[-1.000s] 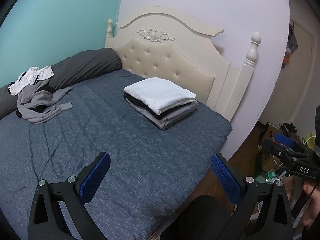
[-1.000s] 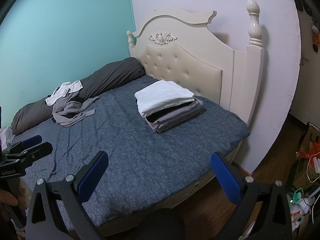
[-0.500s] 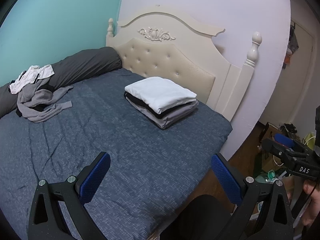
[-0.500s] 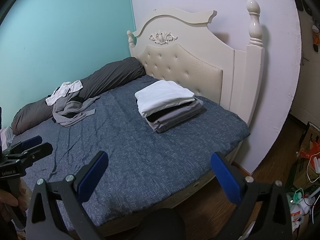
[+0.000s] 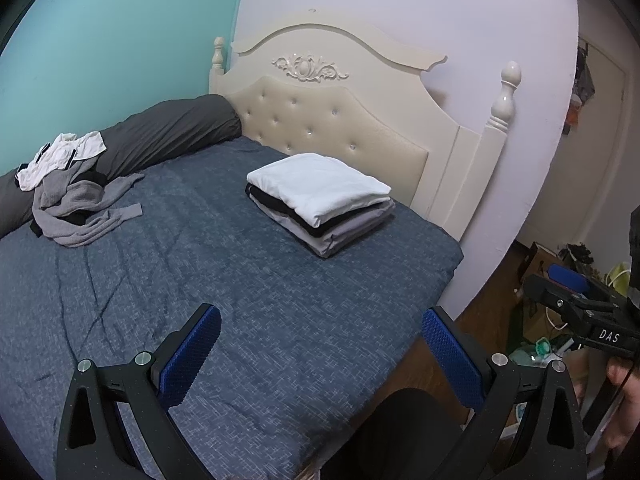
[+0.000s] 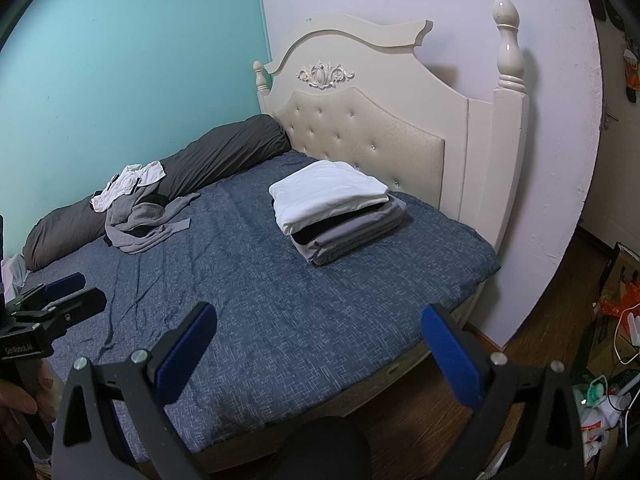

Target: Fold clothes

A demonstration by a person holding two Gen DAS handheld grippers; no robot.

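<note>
A stack of folded clothes (image 5: 320,200) (image 6: 336,208), white on top of black and grey, lies on the blue bed near the headboard. A loose heap of grey clothes (image 5: 76,208) (image 6: 148,220) with a white garment (image 5: 60,156) (image 6: 128,184) on it sits at the far left against a dark bolster. My left gripper (image 5: 320,356) hangs open over the bed's near part, holding nothing. My right gripper (image 6: 320,352) is open too, over the bed's near edge, empty. Each gripper shows at the side of the other's view, held by a hand.
The blue bedspread (image 5: 240,300) is bare between the stack and the heap. A cream padded headboard (image 5: 340,128) with posts stands behind. A dark grey bolster (image 6: 200,172) runs along the teal wall. Boxes, cables and clutter (image 6: 612,360) lie on the wooden floor at right.
</note>
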